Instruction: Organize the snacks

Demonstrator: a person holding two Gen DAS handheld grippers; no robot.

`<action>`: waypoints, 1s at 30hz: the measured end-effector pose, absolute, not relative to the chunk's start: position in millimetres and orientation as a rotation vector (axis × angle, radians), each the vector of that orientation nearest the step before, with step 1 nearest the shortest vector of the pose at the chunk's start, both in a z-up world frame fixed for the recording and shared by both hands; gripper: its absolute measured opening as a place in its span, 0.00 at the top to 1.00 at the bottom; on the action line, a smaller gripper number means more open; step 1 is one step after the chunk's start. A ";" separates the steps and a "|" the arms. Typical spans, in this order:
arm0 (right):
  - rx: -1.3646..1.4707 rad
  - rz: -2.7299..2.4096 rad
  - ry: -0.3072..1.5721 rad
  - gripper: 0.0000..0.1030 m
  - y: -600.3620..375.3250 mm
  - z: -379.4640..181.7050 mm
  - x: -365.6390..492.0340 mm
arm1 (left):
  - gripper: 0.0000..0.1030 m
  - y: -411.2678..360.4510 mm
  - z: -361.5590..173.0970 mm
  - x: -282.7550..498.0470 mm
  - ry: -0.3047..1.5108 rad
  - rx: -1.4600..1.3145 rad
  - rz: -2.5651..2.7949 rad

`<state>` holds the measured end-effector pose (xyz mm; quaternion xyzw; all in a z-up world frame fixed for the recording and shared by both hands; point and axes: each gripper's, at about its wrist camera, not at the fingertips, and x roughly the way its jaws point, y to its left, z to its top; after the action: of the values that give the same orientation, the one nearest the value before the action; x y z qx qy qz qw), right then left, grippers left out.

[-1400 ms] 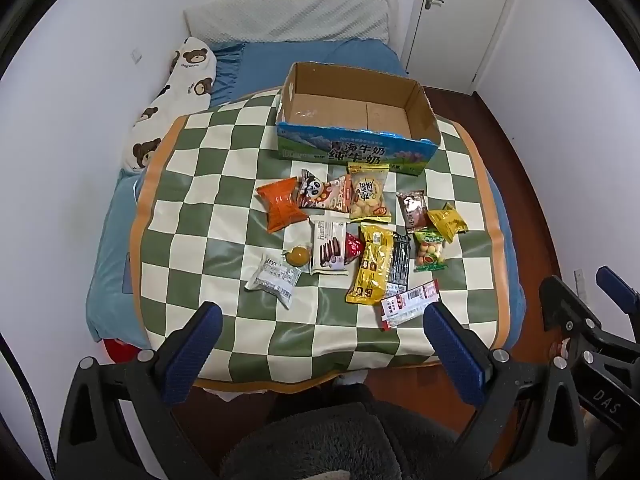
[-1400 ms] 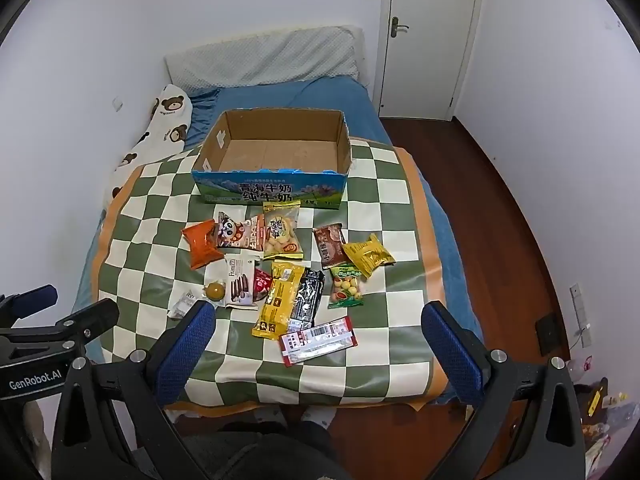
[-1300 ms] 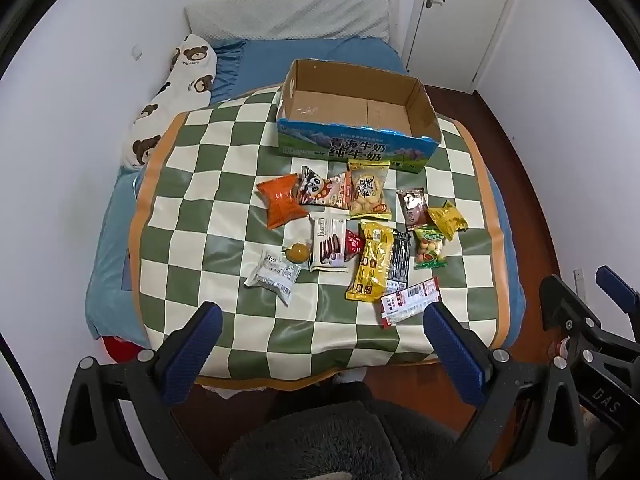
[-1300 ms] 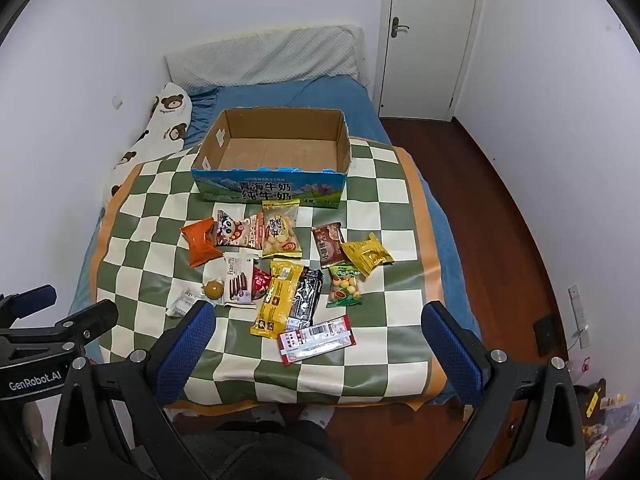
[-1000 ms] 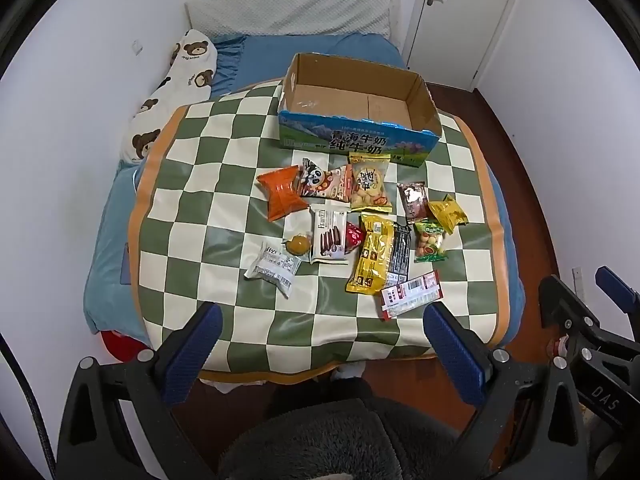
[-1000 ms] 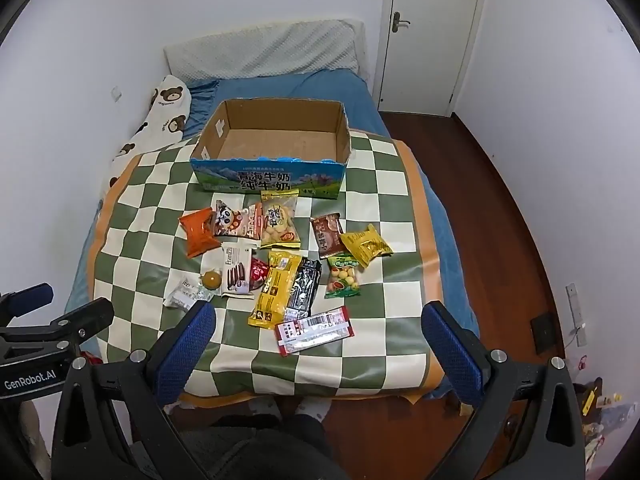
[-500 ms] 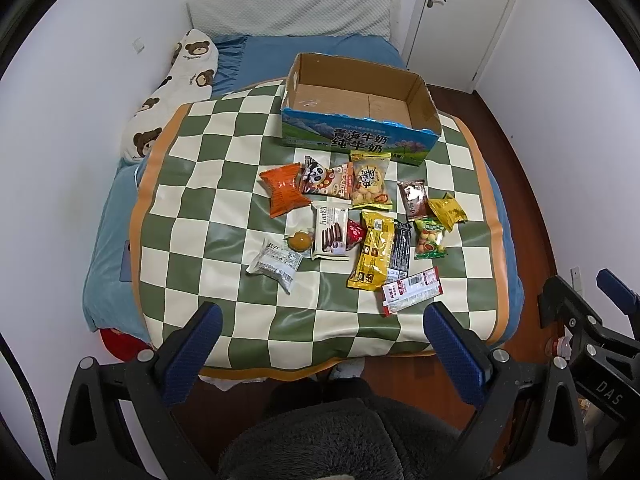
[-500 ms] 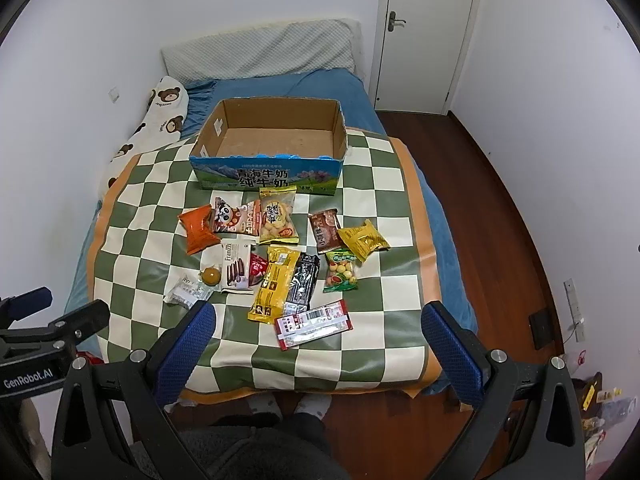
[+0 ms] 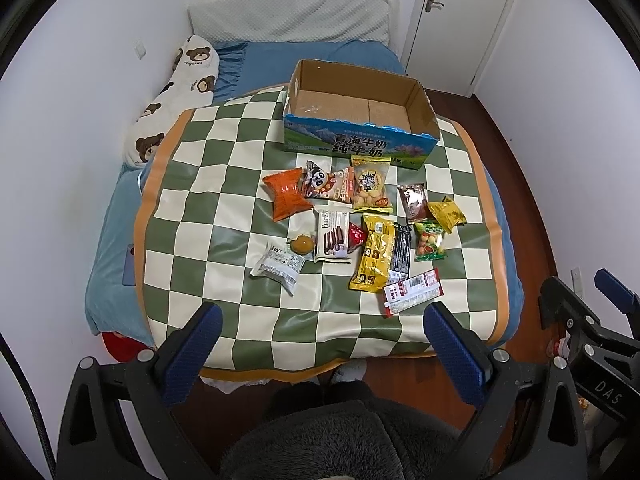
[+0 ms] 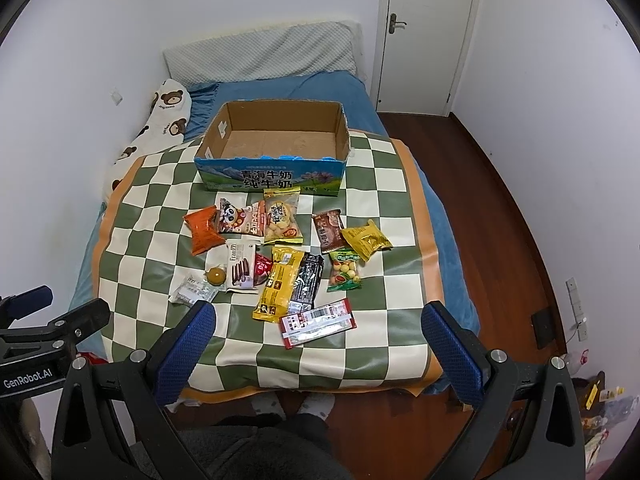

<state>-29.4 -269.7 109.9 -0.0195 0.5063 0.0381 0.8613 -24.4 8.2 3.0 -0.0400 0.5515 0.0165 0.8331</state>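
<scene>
Lying on a green and white checked cloth (image 9: 224,208) over a bed (image 10: 320,84) is a bunch of snacks, all in one loose group near the middle. Behind them, at the far side of the cloth, sits an open cardboard box (image 10: 280,160) with blue sides and nothing inside.

Closest to the box is a row: an orange bag (image 9: 286,194), a panda packet (image 9: 326,186) and a clear bag of little round cookies (image 9: 371,190), whose top touches the box front. To the right are a brown packet (image 10: 328,230), a yellow bag (image 10: 366,240) and a small green bag of candy balls (image 10: 345,270).

In the next row are a white packet of dark cookies (image 9: 331,236), a small red packet (image 9: 356,236) peeking out beside it, a long yellow bag (image 9: 374,258) and a black packet (image 9: 401,254) partly under it. A round orange sweet (image 9: 301,245) sits just left of the white packet, and a see-through packet (image 9: 276,266) lies beside it. Nearest the front edge is a red and white packet (image 10: 318,322).

The left gripper (image 9: 320,340) hangs above the front of the bed, its blue fingers (image 9: 192,354) wide apart and holding nothing. The right gripper (image 10: 318,340) is the same, fingers (image 10: 452,358) wide apart, with nothing between them. A person's dark fuzzy clothing (image 9: 320,440) shows at the bottom.
</scene>
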 end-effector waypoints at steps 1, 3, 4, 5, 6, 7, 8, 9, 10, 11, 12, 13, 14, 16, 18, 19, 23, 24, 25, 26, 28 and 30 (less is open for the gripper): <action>-0.041 0.080 1.062 0.00 -269.5 110.0 -29.6 | 0.00 8.8 3.7 -24.2 1.169 -0.086 0.034; -0.040 0.078 1.061 0.00 -269.9 109.4 -29.7 | 0.00 8.1 3.3 -24.3 1.169 -0.083 0.034; -0.039 0.080 1.061 0.00 -269.4 110.2 -30.1 | 0.00 8.6 3.2 -24.5 1.169 -0.083 0.033; -0.039 0.079 1.062 0.00 -268.9 110.1 -30.1 | 0.00 9.0 3.6 -24.4 1.170 -0.084 0.033; -0.038 0.080 1.062 0.00 -268.0 110.8 -30.6 | 0.00 9.0 3.3 -24.8 1.169 -0.086 0.033; -0.036 0.080 1.061 0.00 -268.2 110.6 -30.8 | 0.00 9.0 3.3 -25.1 1.169 -0.085 0.033; -0.035 0.081 1.059 0.00 -267.7 111.2 -31.1 | 0.00 9.3 3.6 -25.2 1.169 -0.086 0.032; -0.034 0.079 1.057 0.00 -266.7 111.8 -31.4 | 0.00 9.7 4.1 -25.4 1.168 -0.087 0.032; -0.034 0.078 1.056 0.00 -265.5 112.5 -32.2 | 0.00 8.7 2.9 -25.5 1.167 -0.086 0.031; -0.034 0.079 1.057 0.00 -265.7 112.4 -32.3 | 0.00 8.6 3.3 -25.1 1.165 -0.084 0.031; -0.034 0.079 1.056 0.00 -265.7 112.3 -32.4 | 0.00 6.9 2.1 -25.3 1.164 -0.082 0.030; -0.033 0.077 1.056 0.00 -264.9 113.2 -32.3 | 0.00 6.2 1.9 -24.6 1.163 -0.081 0.029; -0.032 0.078 1.056 0.00 -264.9 113.5 -32.0 | 0.00 5.6 2.0 -24.1 1.163 -0.080 0.027; -0.033 0.078 1.055 0.00 -264.9 113.2 -31.9 | 0.00 4.4 1.6 -22.7 1.163 -0.076 0.024; -0.030 0.076 1.055 0.00 -266.2 114.0 -30.9 | 0.00 3.8 1.4 -21.1 1.164 -0.075 0.020; -0.030 0.076 1.055 0.00 -265.1 115.0 -30.0 | 0.00 3.7 1.6 -20.0 1.165 -0.074 0.019; -0.026 0.077 1.055 0.00 -268.0 113.5 -26.4 | 0.00 3.9 1.2 -20.9 1.164 -0.073 0.020; -0.024 0.078 1.055 0.00 -267.7 113.6 -25.4 | 0.00 4.3 1.2 -21.0 1.165 -0.073 0.020; -0.022 0.078 1.056 0.00 -268.0 113.5 -24.2 | 0.00 4.8 1.1 -21.5 1.166 -0.076 0.019; -0.021 0.078 1.057 0.00 -268.2 113.4 -23.3 | 0.00 5.4 0.3 -20.8 1.168 -0.076 0.019; -0.020 0.077 1.057 0.00 -267.7 113.4 -24.3 | 0.00 5.9 -1.2 -19.4 1.173 -0.074 0.017; -0.027 0.076 1.055 0.00 -266.3 113.0 -25.0 | 0.00 6.3 -3.6 -17.9 1.180 -0.072 0.017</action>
<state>-25.0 -266.3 113.0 -0.0126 0.5032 0.0362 0.8633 -17.9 6.3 -3.6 -0.0338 0.5562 0.0080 0.8303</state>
